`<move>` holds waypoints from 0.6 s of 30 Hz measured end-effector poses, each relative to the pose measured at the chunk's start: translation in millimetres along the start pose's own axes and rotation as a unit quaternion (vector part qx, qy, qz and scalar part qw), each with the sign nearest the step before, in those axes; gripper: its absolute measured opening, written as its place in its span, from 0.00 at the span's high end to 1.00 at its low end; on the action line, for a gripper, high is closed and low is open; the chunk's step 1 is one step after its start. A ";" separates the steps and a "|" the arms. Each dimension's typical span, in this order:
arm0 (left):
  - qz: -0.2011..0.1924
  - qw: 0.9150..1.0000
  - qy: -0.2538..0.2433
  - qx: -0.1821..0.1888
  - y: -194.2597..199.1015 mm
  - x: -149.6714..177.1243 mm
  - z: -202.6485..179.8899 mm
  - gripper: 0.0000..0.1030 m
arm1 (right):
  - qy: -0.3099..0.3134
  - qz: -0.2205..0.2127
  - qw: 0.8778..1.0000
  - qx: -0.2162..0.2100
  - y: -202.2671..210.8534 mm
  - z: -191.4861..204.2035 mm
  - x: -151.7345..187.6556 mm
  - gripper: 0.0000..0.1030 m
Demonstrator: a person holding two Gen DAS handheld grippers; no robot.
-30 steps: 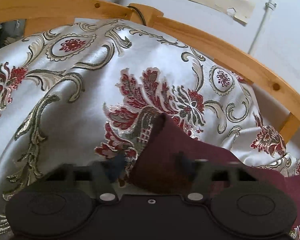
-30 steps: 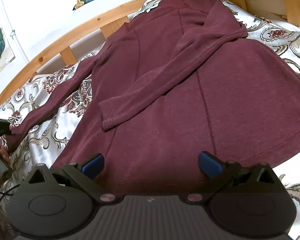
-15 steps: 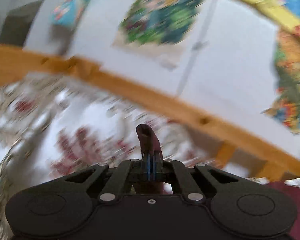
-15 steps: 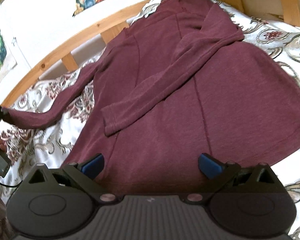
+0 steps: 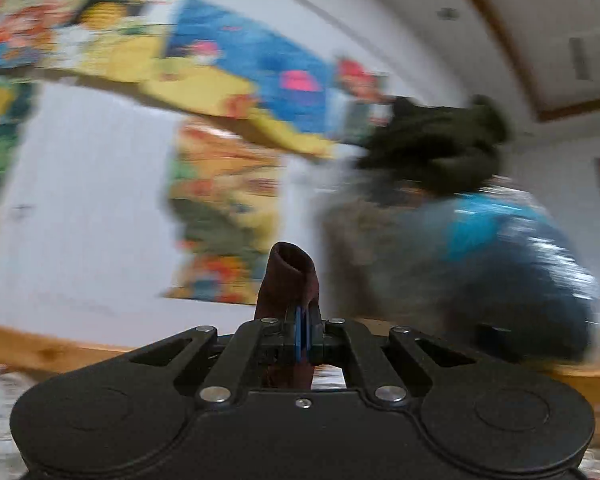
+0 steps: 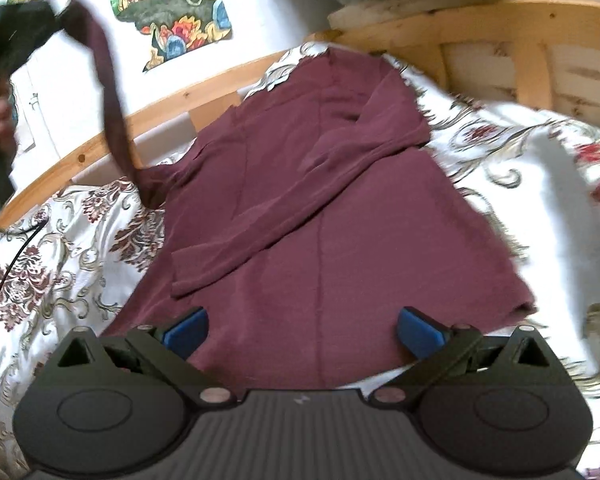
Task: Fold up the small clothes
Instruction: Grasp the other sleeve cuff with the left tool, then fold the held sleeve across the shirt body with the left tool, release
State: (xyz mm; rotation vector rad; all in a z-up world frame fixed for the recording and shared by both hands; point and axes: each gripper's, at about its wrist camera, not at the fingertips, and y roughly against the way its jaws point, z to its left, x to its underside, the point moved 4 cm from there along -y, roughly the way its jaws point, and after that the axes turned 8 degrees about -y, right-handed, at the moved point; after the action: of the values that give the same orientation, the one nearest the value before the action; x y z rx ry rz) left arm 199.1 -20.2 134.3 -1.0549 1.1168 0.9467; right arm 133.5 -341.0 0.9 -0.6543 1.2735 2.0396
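On the left wrist view, the left gripper [image 5: 302,334] is fully closed on the cuff of a maroon sleeve [image 5: 290,284], and the open end of the cuff stands up just above the blue pads [image 5: 298,332]. This view is much blurred. Behind the gripper there is a white wall with colourful posters [image 5: 220,80], a wooden rail [image 5: 40,350] low at the left, and a dark blurred bundle [image 5: 460,240] at the right, which I cannot identify.

From the right wrist view, the maroon dress [image 6: 320,208] lies flat on a bed cover [image 6: 540,168] with a red and gold flower pattern. One sleeve is folded across the chest of the dress, with its cuff near the lower left. The other sleeve [image 6: 112,100] rises from the shoulder up to the left gripper [image 6: 16,36] at the top left, which a hand [image 6: 0,120] holds. The right gripper [image 6: 302,330] is wide open above the hem of the dress, and its blue pads [image 6: 186,330] hold nothing. A wooden bed frame [image 6: 500,36] goes around the far side, and a black cable [image 6: 8,276] lies on the cover at the left.
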 end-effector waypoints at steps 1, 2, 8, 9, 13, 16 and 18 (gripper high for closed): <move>0.002 1.000 -0.004 0.026 -3.8 2.1 -17.4 0.99 | 0.001 -0.004 1.000 0.004 3.8 -3.9 -0.3 0.00; 0.007 0.999 -0.009 0.050 -7.1 6.2 -35.8 0.99 | 0.002 -0.007 1.000 0.008 7.2 -8.0 -0.3 0.00; 0.091 0.980 -0.042 0.169 -19.2 65.6 -126.7 0.99 | 0.005 -0.013 0.999 0.033 23.8 -33.0 3.1 0.00; 0.107 0.977 -0.045 0.177 -19.5 76.2 -134.9 0.99 | 0.003 -0.013 0.999 0.038 25.7 -36.6 3.9 0.00; 0.153 0.967 -0.038 0.202 -24.3 108.9 -152.7 0.99 | -0.007 -0.011 0.999 0.050 31.7 -47.8 7.7 0.00; 0.183 0.958 -0.025 0.219 -22.6 124.2 -153.4 0.98 | -0.012 -0.010 0.998 0.055 34.4 -53.5 9.6 0.00; 0.207 0.949 -0.015 0.236 -22.0 129.2 -152.6 0.94 | -0.015 -0.009 0.998 0.056 35.4 -53.7 10.5 0.00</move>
State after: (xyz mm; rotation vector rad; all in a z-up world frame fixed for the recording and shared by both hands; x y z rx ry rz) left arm 210.3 -164.9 -4.9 -0.4200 1.4807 0.9456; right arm 104.5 -398.8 -7.3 -0.5796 1.3496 1.9396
